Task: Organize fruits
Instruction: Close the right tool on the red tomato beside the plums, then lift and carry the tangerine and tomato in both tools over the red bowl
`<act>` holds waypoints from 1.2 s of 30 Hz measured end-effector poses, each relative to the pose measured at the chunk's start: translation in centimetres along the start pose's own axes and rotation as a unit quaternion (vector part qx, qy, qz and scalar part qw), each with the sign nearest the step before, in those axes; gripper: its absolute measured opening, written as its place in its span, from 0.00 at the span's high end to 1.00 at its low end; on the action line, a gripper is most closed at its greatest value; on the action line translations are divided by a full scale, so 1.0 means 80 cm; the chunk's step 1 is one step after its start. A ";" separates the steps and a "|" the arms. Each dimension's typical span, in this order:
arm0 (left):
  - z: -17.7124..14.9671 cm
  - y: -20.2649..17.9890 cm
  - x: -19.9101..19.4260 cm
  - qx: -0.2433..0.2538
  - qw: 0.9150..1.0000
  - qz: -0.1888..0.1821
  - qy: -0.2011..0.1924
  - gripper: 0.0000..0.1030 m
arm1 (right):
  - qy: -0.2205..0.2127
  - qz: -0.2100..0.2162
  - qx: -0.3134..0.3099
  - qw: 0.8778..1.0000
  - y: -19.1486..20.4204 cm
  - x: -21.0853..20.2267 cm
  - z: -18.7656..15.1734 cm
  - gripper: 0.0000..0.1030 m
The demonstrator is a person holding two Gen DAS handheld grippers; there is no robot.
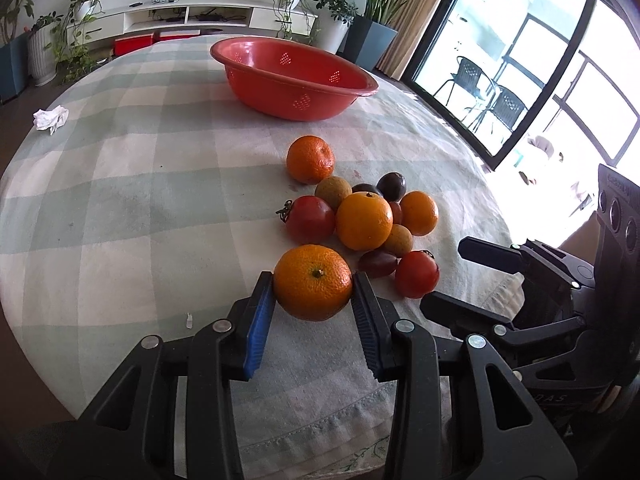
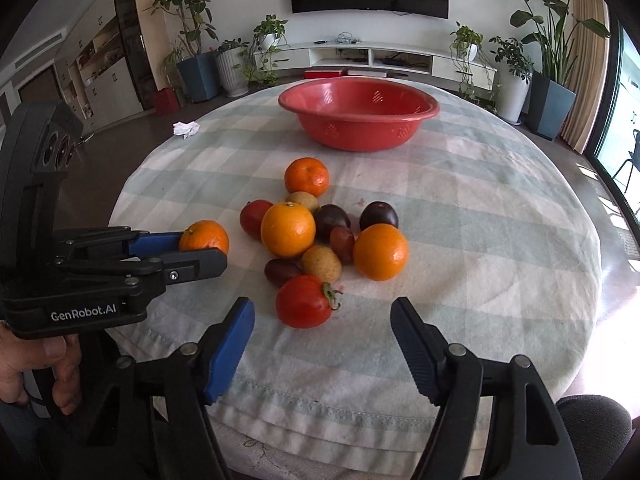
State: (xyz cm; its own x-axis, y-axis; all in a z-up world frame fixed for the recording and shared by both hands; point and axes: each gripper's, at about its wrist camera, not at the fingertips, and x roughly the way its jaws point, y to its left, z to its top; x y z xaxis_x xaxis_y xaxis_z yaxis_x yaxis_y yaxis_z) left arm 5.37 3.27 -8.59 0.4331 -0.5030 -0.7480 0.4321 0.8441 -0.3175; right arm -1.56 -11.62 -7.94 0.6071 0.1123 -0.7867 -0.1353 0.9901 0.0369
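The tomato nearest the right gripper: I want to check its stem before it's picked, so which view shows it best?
The right wrist view. The tomato lies whole and unblocked ahead of the open right gripper, its green stem facing the camera. In the left wrist view the same tomato sits off to the side, with only a sliver of stem visible.

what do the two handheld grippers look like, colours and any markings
Both the left gripper and right gripper are black plastic linkages with silver rivets and ribbed blue pads on the fingers. The left one's body carries white GenRobot.AI lettering.
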 end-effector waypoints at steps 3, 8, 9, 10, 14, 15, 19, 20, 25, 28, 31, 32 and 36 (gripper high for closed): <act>-0.002 0.004 -0.002 -0.004 1.000 -0.002 -0.005 0.65 | 0.006 -0.008 -0.003 1.000 0.002 0.008 0.002 0.32; -0.005 0.004 -0.001 -0.004 1.000 0.003 -0.005 0.65 | 0.019 -0.012 -0.008 1.000 0.003 0.020 0.005 0.41; -0.006 0.004 -0.001 -0.002 1.000 0.004 -0.004 0.65 | 0.021 -0.012 -0.009 1.000 0.004 0.022 0.005 0.42; -0.006 0.003 0.000 -0.001 1.000 0.004 -0.004 0.65 | 0.023 -0.011 -0.011 1.000 0.005 0.024 0.005 0.43; -0.007 0.001 0.002 0.003 1.000 0.005 -0.002 0.65 | 0.033 -0.002 -0.007 0.999 0.003 0.030 0.003 0.52; -0.008 0.000 0.002 0.004 1.000 0.005 -0.001 0.65 | 0.032 -0.001 -0.006 0.999 0.002 0.031 0.003 0.53; -0.008 -0.002 0.004 0.009 1.000 0.007 0.001 0.65 | 0.031 0.009 -0.003 0.999 0.001 0.032 0.004 0.60; -0.008 -0.002 0.004 0.010 1.000 0.008 0.002 0.65 | 0.031 0.012 -0.003 0.999 0.001 0.031 0.004 0.62; -0.008 -0.003 0.005 0.011 1.000 0.010 0.003 0.65 | 0.030 0.024 0.002 0.999 -0.002 0.028 0.003 0.65; -0.008 -0.003 0.005 0.011 1.000 0.009 0.003 0.65 | 0.027 0.031 0.009 0.999 -0.005 0.023 0.004 0.65; -0.008 -0.003 0.006 0.011 1.000 0.009 0.003 0.65 | 0.020 0.035 0.012 0.999 -0.009 0.015 0.005 0.65; -0.008 -0.003 0.005 0.011 1.000 0.009 0.003 0.65 | 0.018 0.038 0.014 0.999 -0.010 0.013 0.006 0.65; -0.007 -0.002 0.002 0.006 1.000 0.000 0.000 0.65 | 0.009 0.054 0.031 0.998 -0.020 0.004 0.010 0.65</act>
State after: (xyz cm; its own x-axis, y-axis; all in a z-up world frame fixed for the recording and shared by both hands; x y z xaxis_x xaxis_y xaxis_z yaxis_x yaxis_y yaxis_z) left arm 4.94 3.17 -8.95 0.4333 -0.5028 -0.7480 0.4411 0.8420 -0.3105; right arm -0.55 -13.11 -7.74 0.5772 0.2178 -0.7870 -0.1500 0.9757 0.1600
